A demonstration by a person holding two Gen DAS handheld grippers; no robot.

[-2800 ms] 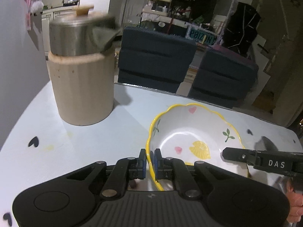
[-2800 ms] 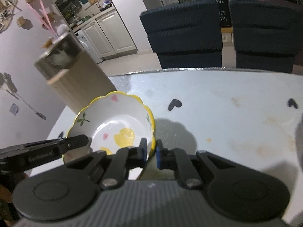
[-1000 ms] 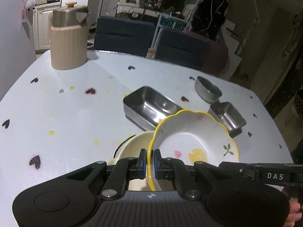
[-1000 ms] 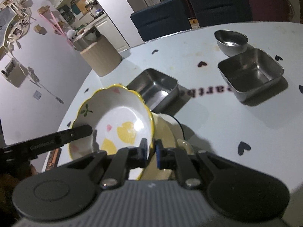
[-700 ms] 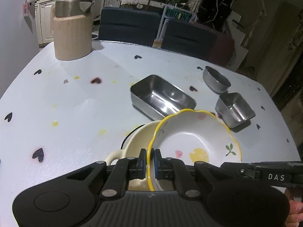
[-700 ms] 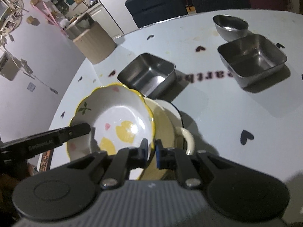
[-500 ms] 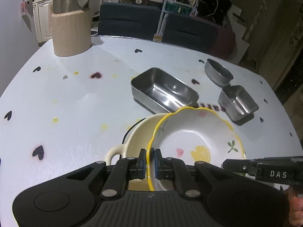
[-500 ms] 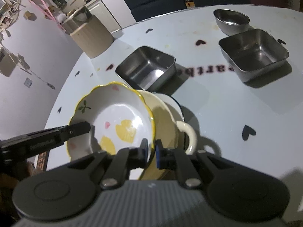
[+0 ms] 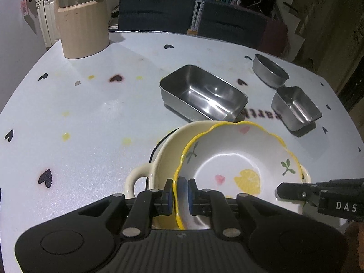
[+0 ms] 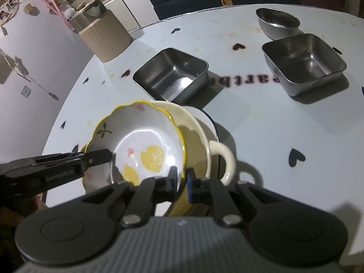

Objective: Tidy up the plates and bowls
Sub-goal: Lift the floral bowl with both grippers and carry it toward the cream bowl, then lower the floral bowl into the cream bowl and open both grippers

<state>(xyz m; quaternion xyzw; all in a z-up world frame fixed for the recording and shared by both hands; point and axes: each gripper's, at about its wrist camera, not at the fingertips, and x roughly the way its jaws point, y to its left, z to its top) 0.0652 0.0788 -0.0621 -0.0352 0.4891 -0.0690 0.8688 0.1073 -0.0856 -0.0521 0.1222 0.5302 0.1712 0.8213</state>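
A white bowl with a scalloped yellow rim (image 9: 236, 157) (image 10: 145, 136) is held by both grippers. My left gripper (image 9: 178, 196) is shut on its near rim. My right gripper (image 10: 180, 180) is shut on the opposite rim and shows as a black arm in the left wrist view (image 9: 318, 195). The bowl sits tilted in a cream two-handled bowl (image 9: 166, 150) (image 10: 200, 136), which rests on a dark-rimmed plate (image 10: 210, 122) on the table.
On the white table with heart marks (image 9: 91, 113) stand a steel rectangular tray (image 9: 202, 93) (image 10: 173, 75), a steel square tray (image 9: 295, 107) (image 10: 304, 61), a round steel bowl (image 9: 269, 70) (image 10: 277, 21) and a beige canister with a metal lid (image 9: 82, 20) (image 10: 102, 36). Dark chairs stand behind the table.
Both grippers carried the yellow-rimmed bowl from beside the canister to the cream bowl and lowered it into that bowl. Both stay shut on its rim.
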